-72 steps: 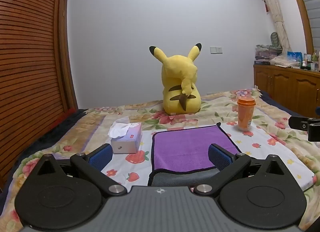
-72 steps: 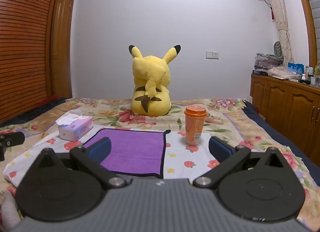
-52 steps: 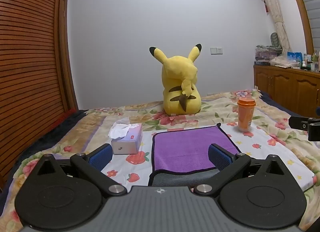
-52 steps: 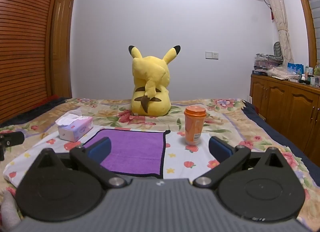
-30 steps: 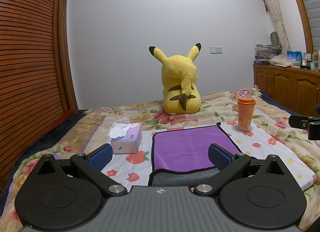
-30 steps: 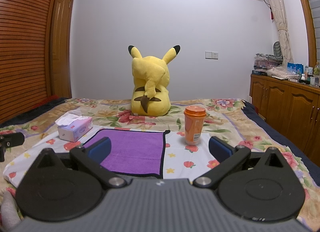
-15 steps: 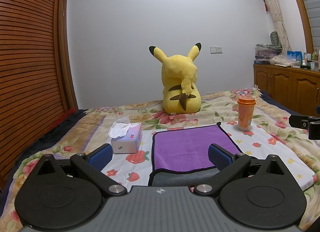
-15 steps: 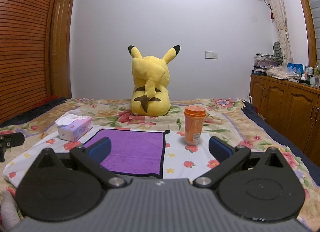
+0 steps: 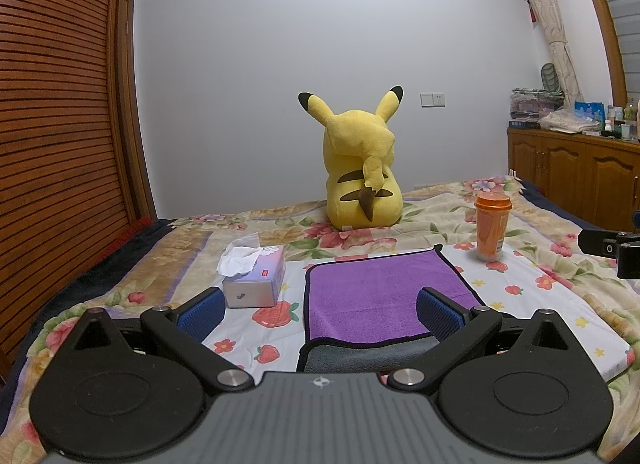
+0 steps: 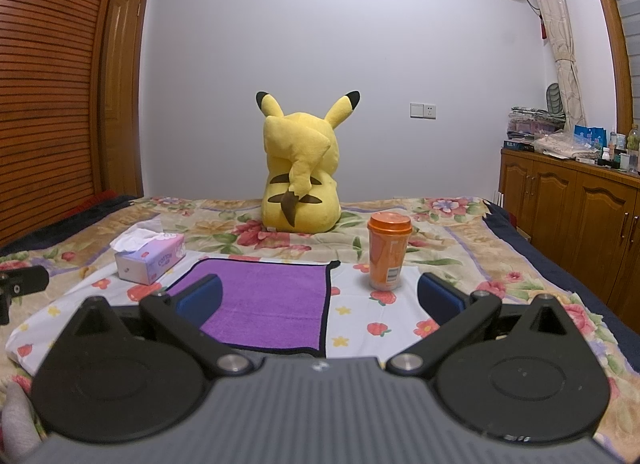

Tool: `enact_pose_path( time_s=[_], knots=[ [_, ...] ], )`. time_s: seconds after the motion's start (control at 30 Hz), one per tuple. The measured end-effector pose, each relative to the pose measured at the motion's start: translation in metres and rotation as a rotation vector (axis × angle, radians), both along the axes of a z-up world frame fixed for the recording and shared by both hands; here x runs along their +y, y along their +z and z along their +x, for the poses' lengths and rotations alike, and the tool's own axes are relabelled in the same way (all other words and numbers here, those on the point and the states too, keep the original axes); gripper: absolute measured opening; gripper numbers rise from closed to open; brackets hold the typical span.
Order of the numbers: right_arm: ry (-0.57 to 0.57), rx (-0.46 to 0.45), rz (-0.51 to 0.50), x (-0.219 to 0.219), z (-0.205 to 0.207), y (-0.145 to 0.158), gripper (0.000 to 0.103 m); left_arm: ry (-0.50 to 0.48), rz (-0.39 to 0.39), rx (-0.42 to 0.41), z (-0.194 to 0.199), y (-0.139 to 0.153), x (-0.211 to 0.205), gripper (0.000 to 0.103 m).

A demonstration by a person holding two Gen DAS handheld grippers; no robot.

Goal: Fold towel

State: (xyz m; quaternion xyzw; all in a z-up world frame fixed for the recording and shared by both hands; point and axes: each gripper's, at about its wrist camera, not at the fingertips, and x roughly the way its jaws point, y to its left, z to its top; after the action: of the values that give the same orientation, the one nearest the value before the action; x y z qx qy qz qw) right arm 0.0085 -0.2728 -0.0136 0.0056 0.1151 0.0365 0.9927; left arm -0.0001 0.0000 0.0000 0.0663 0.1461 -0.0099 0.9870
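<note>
One purple towel (image 9: pixel 380 292), one tissue box (image 9: pixel 256 282), one orange cup (image 9: pixel 492 228), one yellow plush toy (image 9: pixel 362 180) — and two grippers — left gripper (image 9: pixel 320 310), right gripper (image 10: pixel 319 296).

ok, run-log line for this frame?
stage: pre-grasp | left claw: open, empty | right claw: open, empty | purple towel: flat on bed, untouched

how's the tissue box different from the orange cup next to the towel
The tissue box is a low pastel block lying flat, with white tissue sticking out of its top; the orange cup is a tall cylinder standing upright with a closed lid. The box sits to the left of the purple towel, the cup off its far right corner. Both rest on the floral bedspread, apart from the towel, and neither tool touches them.
</note>
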Motion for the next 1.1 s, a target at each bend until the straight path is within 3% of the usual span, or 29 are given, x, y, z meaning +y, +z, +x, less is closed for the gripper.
enact_pose_path(
  time_s=[0.47,1.1],
  knots=[
    [0.001,0.004,-0.002,0.004,0.002,-0.001,0.103,-0.002,0.003,0.014,-0.001,0.001,0.003,0.103],
    [0.023,0.056,-0.037,0.016,0.017,-0.006,0.103,-0.039,0.034,0.115,0.015,-0.013,-0.006,0.103]
  ],
)
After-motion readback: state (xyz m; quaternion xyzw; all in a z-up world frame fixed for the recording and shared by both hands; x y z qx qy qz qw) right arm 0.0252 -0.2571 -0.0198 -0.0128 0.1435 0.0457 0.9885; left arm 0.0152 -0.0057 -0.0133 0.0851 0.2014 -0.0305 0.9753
